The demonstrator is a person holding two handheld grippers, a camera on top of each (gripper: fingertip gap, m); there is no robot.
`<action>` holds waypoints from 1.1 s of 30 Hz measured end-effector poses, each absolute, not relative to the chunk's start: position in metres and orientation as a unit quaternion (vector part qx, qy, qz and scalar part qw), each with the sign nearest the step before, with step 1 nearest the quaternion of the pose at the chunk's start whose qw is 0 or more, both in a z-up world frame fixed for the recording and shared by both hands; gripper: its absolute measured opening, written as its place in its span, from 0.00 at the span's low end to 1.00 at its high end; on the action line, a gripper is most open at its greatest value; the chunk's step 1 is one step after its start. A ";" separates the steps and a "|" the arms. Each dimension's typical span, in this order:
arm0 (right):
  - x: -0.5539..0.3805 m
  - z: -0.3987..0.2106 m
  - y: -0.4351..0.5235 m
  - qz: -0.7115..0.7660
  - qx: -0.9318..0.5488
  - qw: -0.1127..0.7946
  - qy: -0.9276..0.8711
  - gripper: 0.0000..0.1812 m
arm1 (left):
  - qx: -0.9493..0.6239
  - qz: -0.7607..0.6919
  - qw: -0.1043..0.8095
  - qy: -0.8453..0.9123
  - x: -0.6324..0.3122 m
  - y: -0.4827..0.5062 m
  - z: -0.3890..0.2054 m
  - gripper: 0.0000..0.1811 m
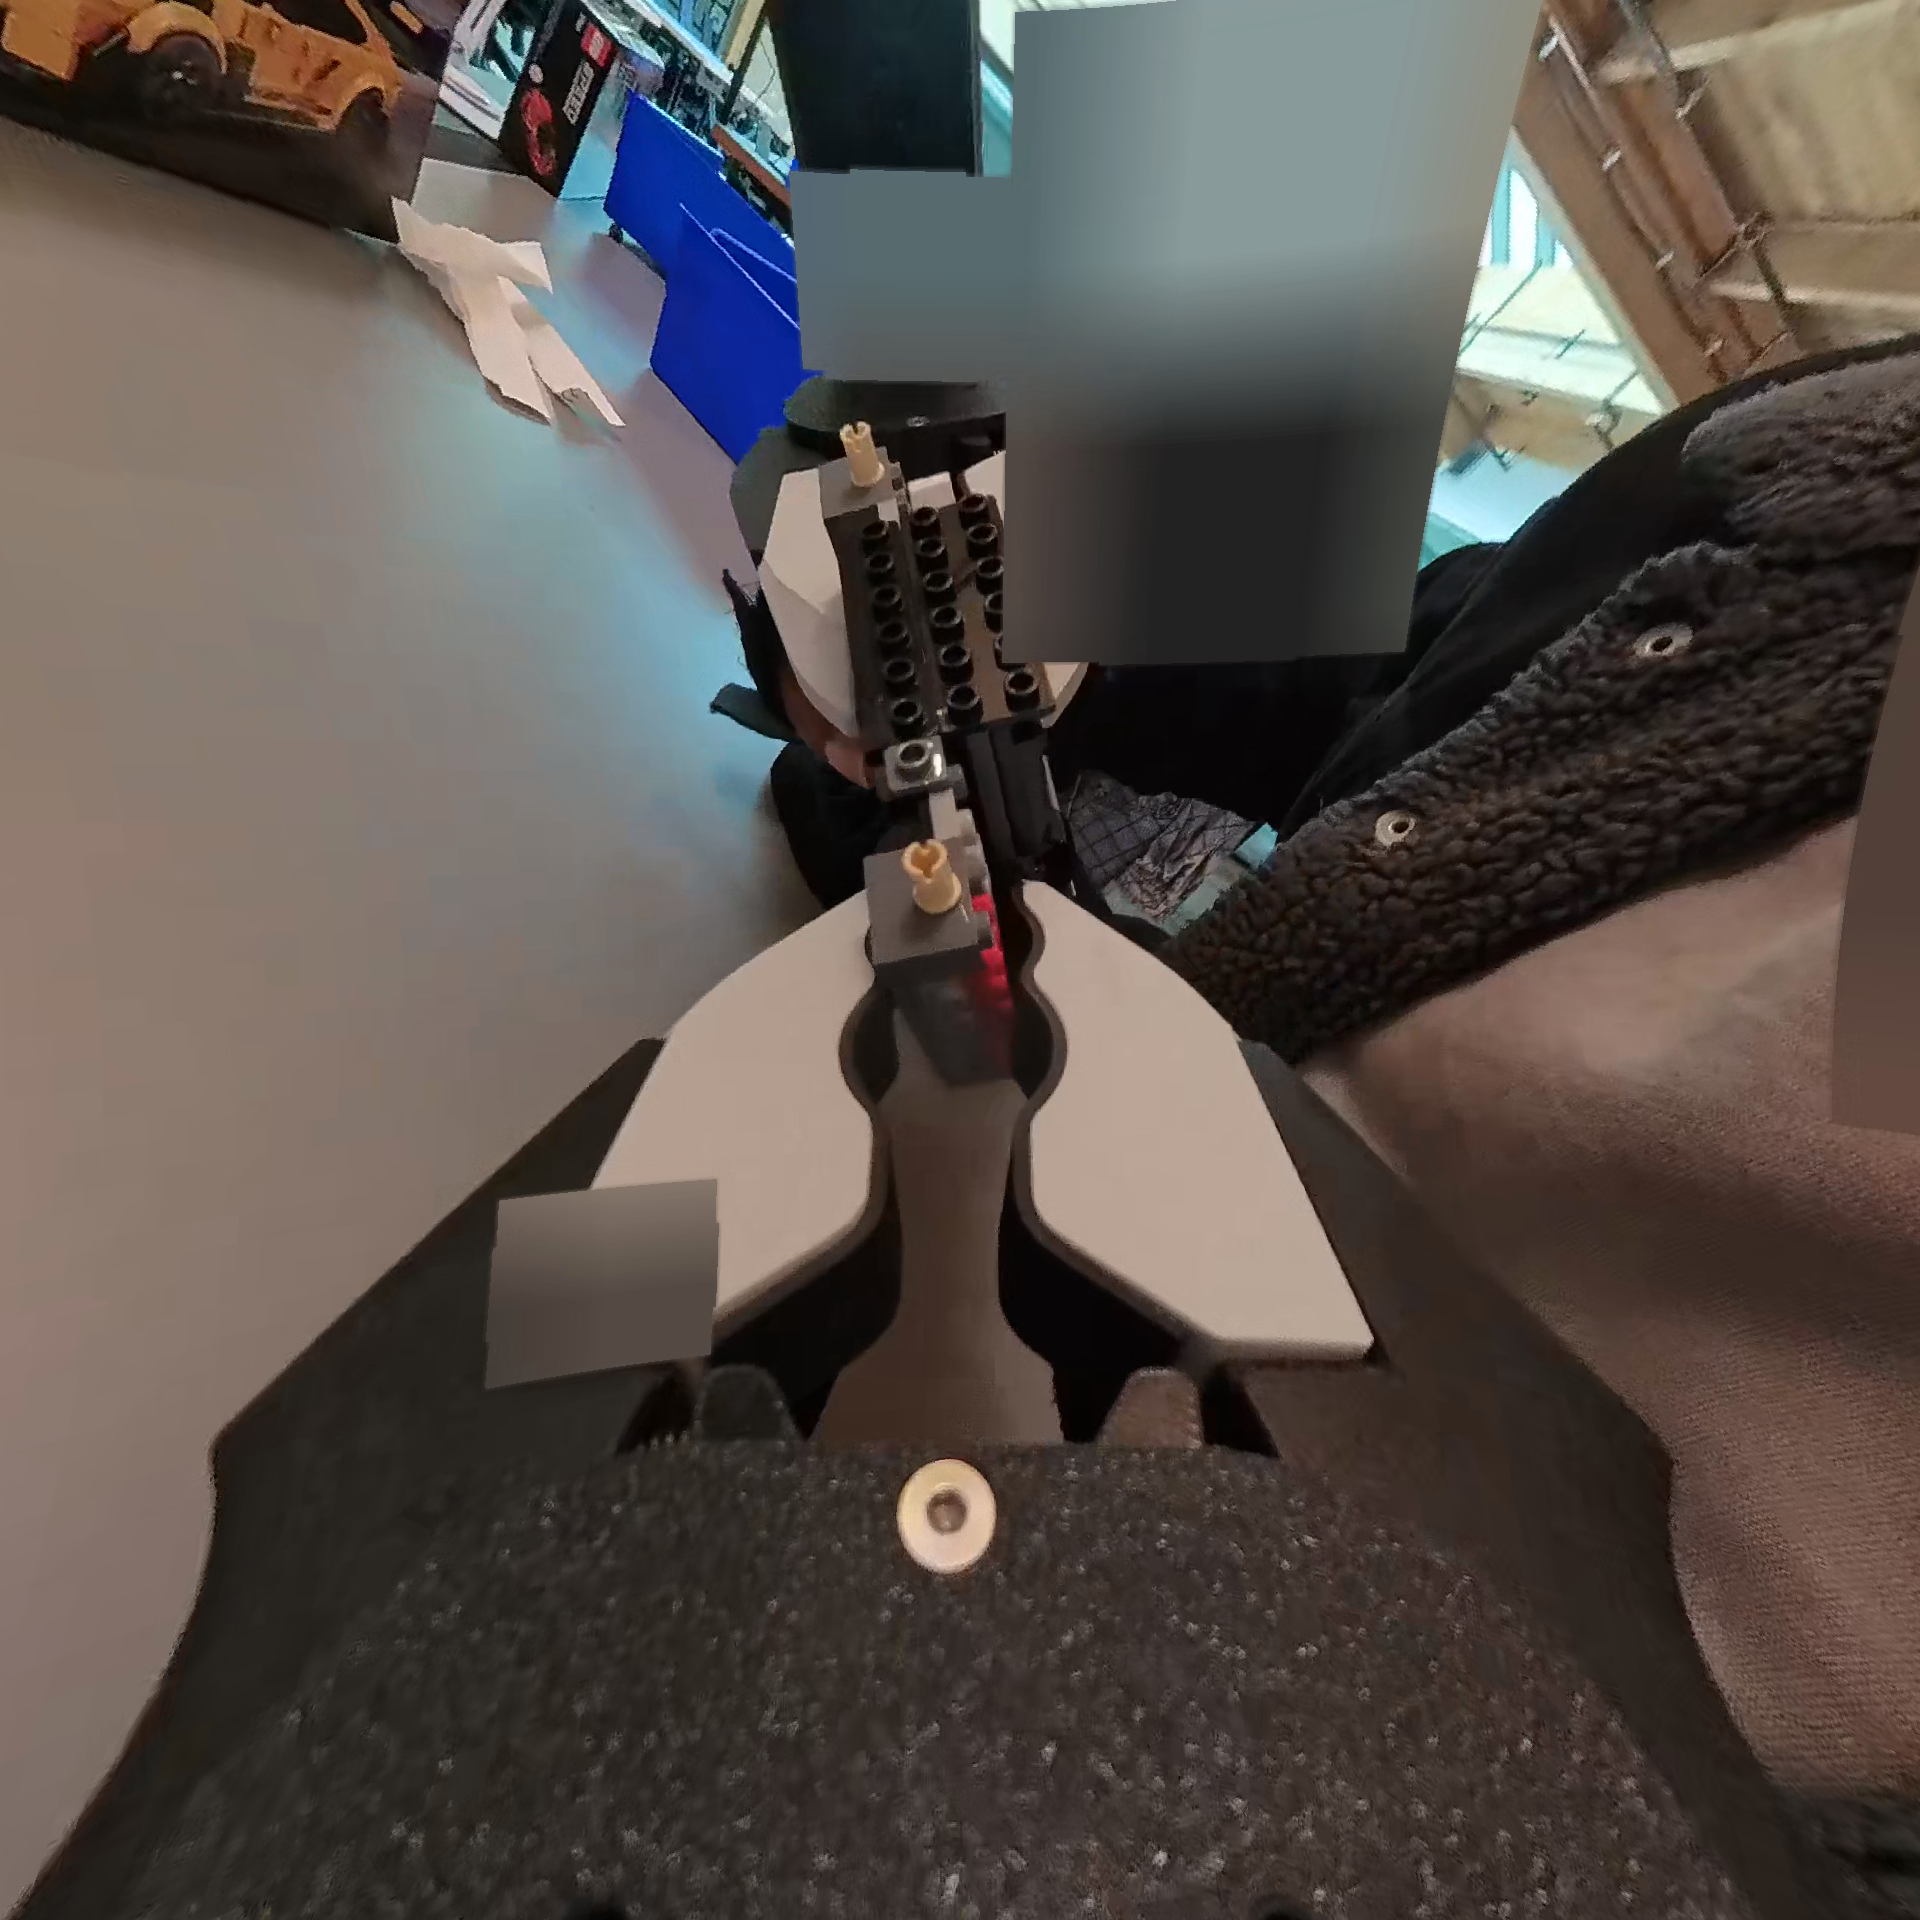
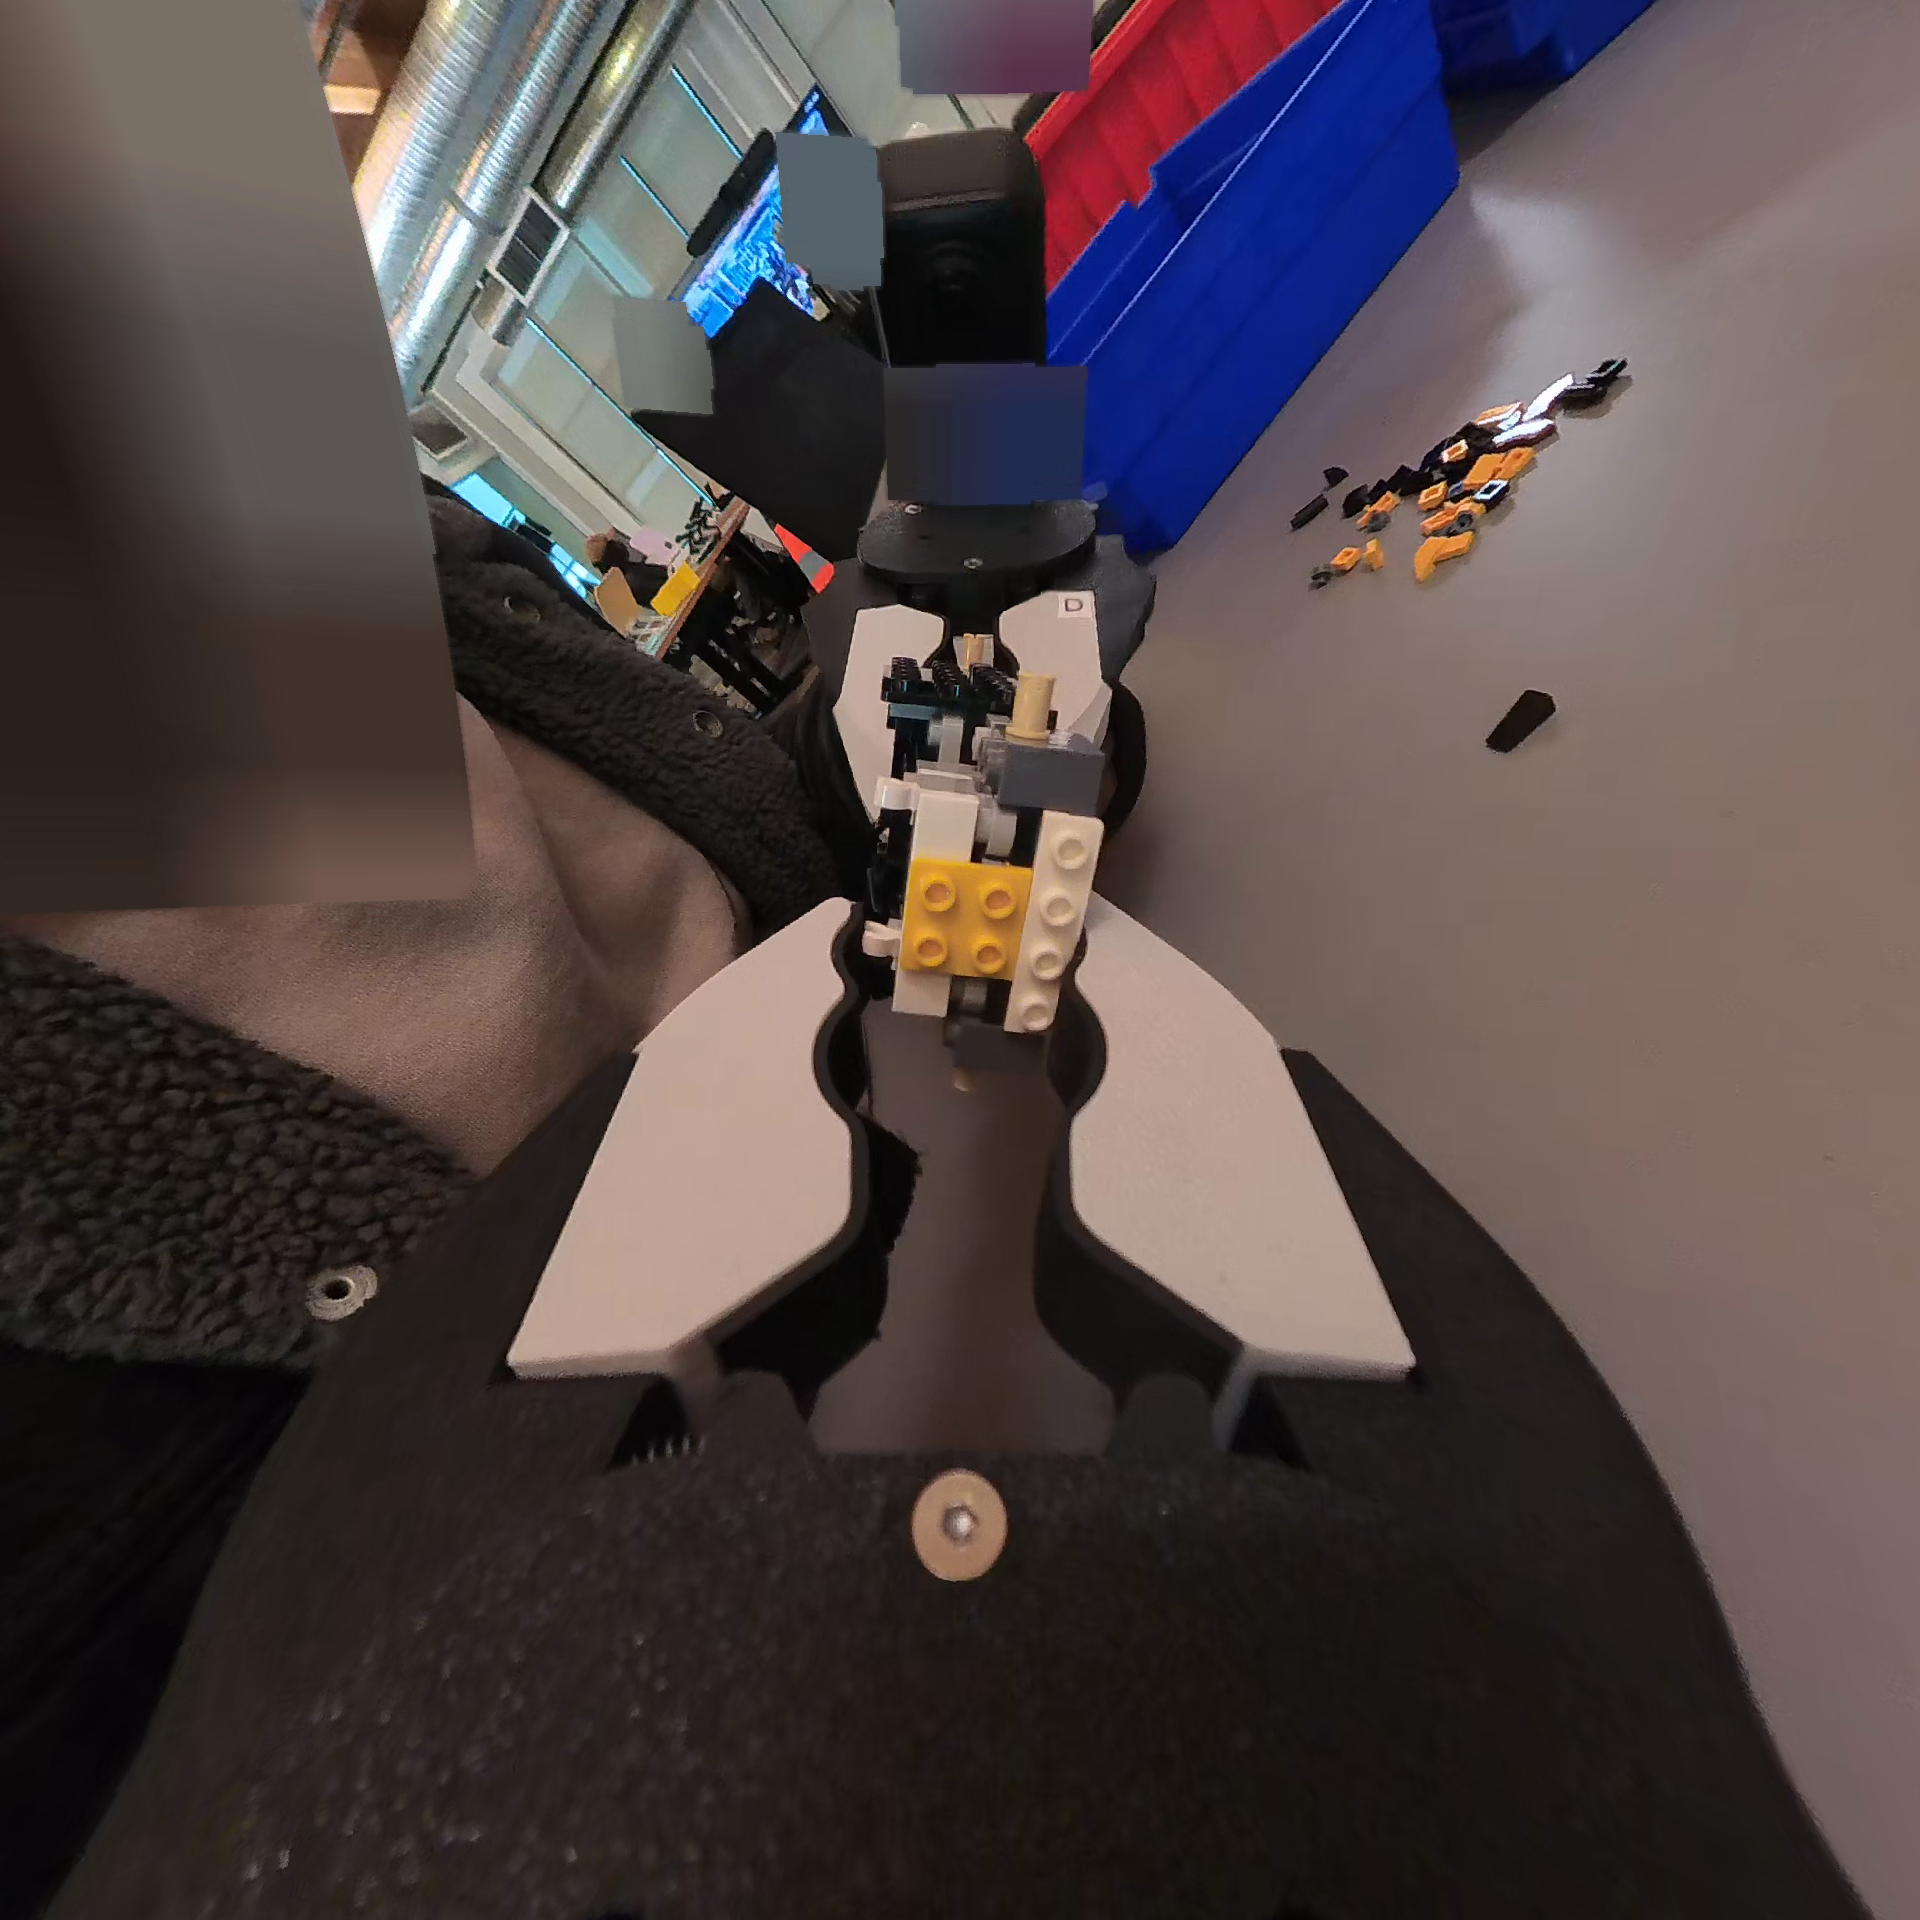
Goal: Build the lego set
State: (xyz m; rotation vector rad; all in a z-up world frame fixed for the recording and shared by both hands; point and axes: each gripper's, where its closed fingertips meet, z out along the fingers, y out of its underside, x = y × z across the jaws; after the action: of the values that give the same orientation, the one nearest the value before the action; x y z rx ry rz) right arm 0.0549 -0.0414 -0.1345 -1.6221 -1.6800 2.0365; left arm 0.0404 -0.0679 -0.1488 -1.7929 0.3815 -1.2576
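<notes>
A partly built lego model is held in the air between both grippers. In the left wrist view it shows black studded plates, dark grey bricks, two tan pins and a red part. My left gripper is shut on its near grey and red end. In the right wrist view the lego model shows a yellow plate and white bricks at its near end. My right gripper is shut on that end. Each view shows the other gripper shut on the far end: the right gripper and the left gripper.
Loose orange, black and white pieces and a single black piece lie on the grey table. Blue bin and red bin stand behind. A set box and white paper lie at the far left. A person's dark fleece jacket is close by. My hands' fingertips stand some 4 centimeters from each other. Left tips and right tips are each some 15 centimeters from the single black piece.
</notes>
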 end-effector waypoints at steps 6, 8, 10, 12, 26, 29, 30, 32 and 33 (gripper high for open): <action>0.058 -0.134 -0.046 0.646 -0.497 0.066 -0.575 0.17 | -0.727 -0.468 0.463 0.195 0.042 -0.071 -0.149 0.10; 0.060 -0.134 -0.048 0.634 -0.478 0.096 -0.600 0.17 | -0.728 -0.445 0.476 0.214 0.042 -0.071 -0.150 0.10; 0.062 -0.136 -0.049 0.615 -0.452 0.139 -0.631 0.18 | -0.727 -0.417 0.491 0.236 0.043 -0.071 -0.151 0.09; 0.063 -0.136 -0.050 0.599 -0.431 0.178 -0.651 0.18 | -0.723 -0.385 0.510 0.260 0.043 -0.071 -0.151 0.09; 0.058 -0.131 -0.049 0.556 -0.409 0.294 -0.662 0.23 | -0.693 -0.320 0.578 0.288 0.043 -0.066 -0.142 0.09; 0.058 -0.130 -0.049 0.560 -0.401 0.297 -0.661 0.23 | -0.692 -0.326 0.578 0.284 0.044 -0.066 -0.140 0.09; 0.058 -0.130 -0.049 0.561 -0.401 0.296 -0.661 0.23 | -0.694 -0.329 0.576 0.281 0.044 -0.066 -0.140 0.09; 0.058 -0.132 -0.050 0.562 -0.402 0.294 -0.660 0.22 | -0.697 -0.330 0.572 0.280 0.044 -0.066 -0.141 0.09; 0.058 -0.132 -0.050 0.565 -0.404 0.291 -0.658 0.22 | -0.698 -0.334 0.570 0.277 0.043 -0.066 -0.141 0.09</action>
State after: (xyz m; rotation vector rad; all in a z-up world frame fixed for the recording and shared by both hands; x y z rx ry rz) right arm 0.0579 -0.0502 -0.1316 -1.0783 -1.7551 1.5058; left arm 0.0434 -0.0663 -0.1412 -1.6381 0.6513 -0.7833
